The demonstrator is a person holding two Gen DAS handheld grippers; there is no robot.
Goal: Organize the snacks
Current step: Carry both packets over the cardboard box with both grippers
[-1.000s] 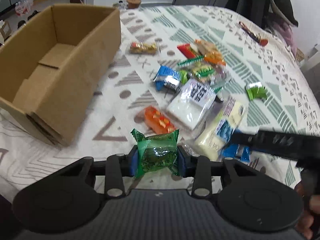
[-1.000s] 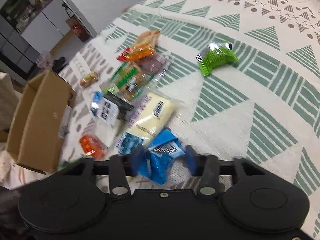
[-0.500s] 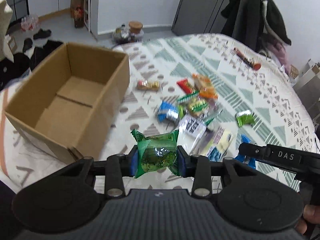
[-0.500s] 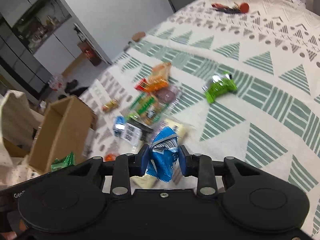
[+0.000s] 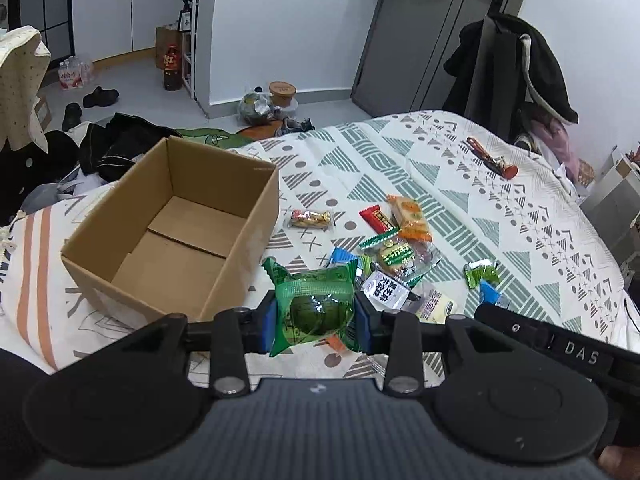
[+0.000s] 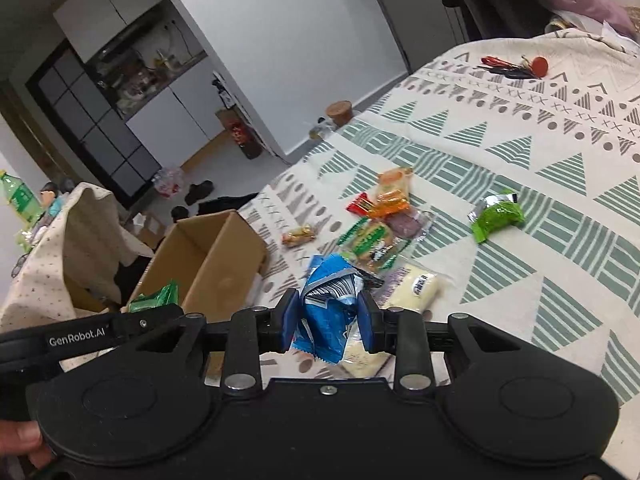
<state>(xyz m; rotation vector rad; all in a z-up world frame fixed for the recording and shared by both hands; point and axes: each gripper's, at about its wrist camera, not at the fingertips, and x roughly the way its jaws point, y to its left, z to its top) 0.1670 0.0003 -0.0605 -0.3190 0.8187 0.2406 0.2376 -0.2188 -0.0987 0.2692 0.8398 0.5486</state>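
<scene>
My left gripper [image 5: 315,318] is shut on a green snack packet [image 5: 316,308], held above the bed to the right of the open cardboard box [image 5: 172,232]. The box is bare inside. My right gripper [image 6: 329,314] is shut on a blue snack packet [image 6: 328,308], raised over the loose pile of snacks [image 6: 376,236] on the patterned bedspread [image 6: 520,152]. That same snack pile [image 5: 396,252] lies right of the box in the left wrist view. The left gripper's body [image 6: 92,334] and the green packet [image 6: 154,299] show at the left of the right wrist view.
A lone green packet [image 6: 496,216] lies apart to the right of the pile. Keys with a red tag [image 6: 516,66] sit far back on the bed. Clothes, shoes and bottles lie on the floor beyond the bed; a coat hangs by the door [image 5: 516,64].
Both grippers have risen well above the bed. The right one closed on the blue packet and lifted it. The left one still holds the green packet, and the box now sits further below.
</scene>
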